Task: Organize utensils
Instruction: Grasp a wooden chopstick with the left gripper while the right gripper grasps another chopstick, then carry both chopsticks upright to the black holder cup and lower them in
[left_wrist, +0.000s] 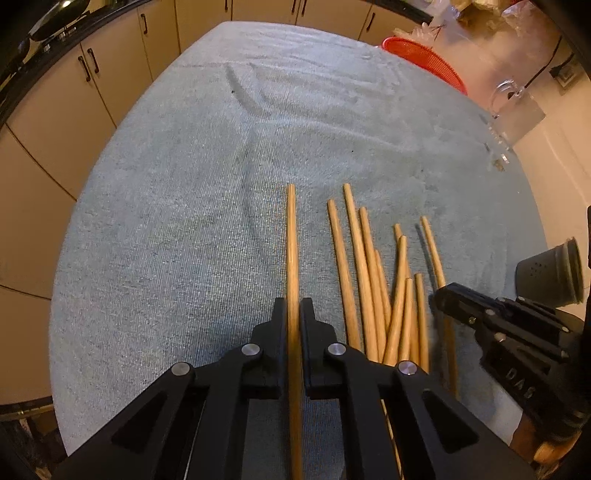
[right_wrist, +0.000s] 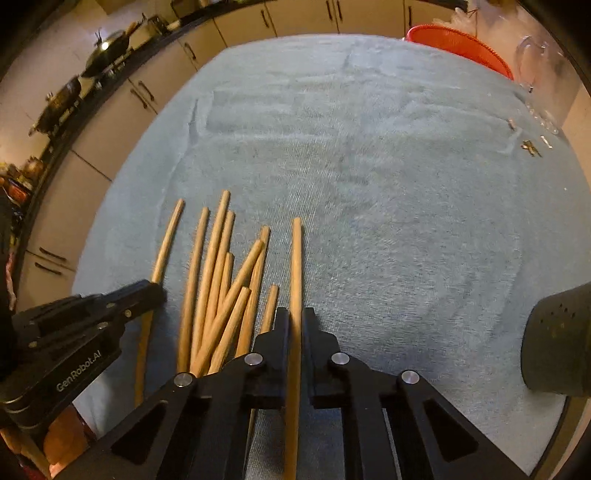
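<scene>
Wooden chopsticks (left_wrist: 369, 280) crowd between two hand-held grippers, left (left_wrist: 293, 310) and right (right_wrist: 294, 319), each clamping one; grey holder (right_wrist: 557, 343) nearby.

A blue towel (left_wrist: 184, 192) covers the bench, with a red basket (left_wrist: 424, 55) and clear jug (left_wrist: 517, 110) at its far right edge, beige cabinets (left_wrist: 110, 74) behind, and pans (right_wrist: 107, 48) on the counter.

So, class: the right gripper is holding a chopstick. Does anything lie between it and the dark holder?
Nothing visible does. The right gripper is shut on a chopstick, and only bare blue towel lies between it and the dark holder to its right. The loose chopsticks lie on the other side.
</scene>
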